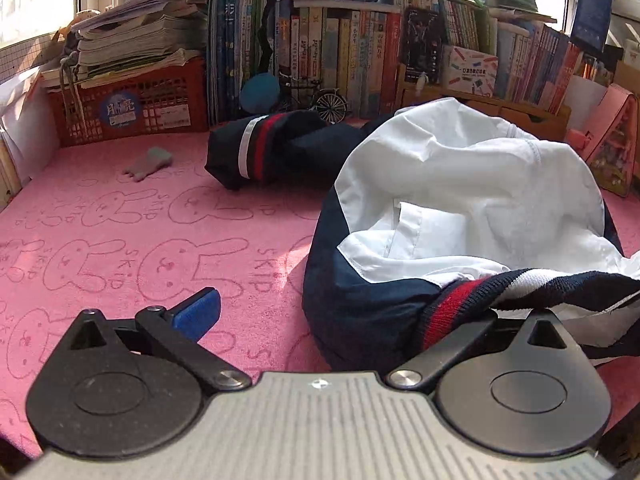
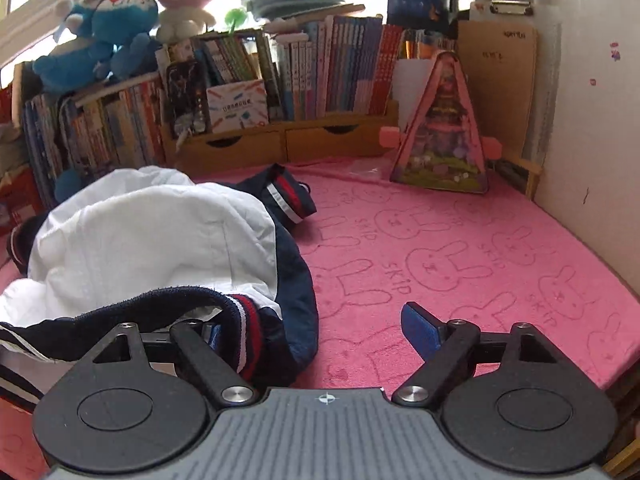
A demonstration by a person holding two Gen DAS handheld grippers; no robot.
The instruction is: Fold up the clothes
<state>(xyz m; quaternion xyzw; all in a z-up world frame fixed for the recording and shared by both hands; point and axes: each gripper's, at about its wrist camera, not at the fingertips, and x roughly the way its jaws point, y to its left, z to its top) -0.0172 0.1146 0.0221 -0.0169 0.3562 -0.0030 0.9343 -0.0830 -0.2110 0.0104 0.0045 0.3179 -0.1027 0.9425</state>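
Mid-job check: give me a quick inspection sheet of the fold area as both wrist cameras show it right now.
Surface: pink rabbit-print towel, lying flat.
Job's things: navy and white jacket, bunched up with the white lining out; its striped hem lies across both grippers' inner fingers; one sleeve is crumpled behind.
Clutter: small grey item on the towel; pink triangular toy at the far edge.
Grippers: left gripper open; right gripper open; neither clamps the cloth.
Cables: nothing seen.
Surroundings: bookshelf, plush toys, red basket with papers.
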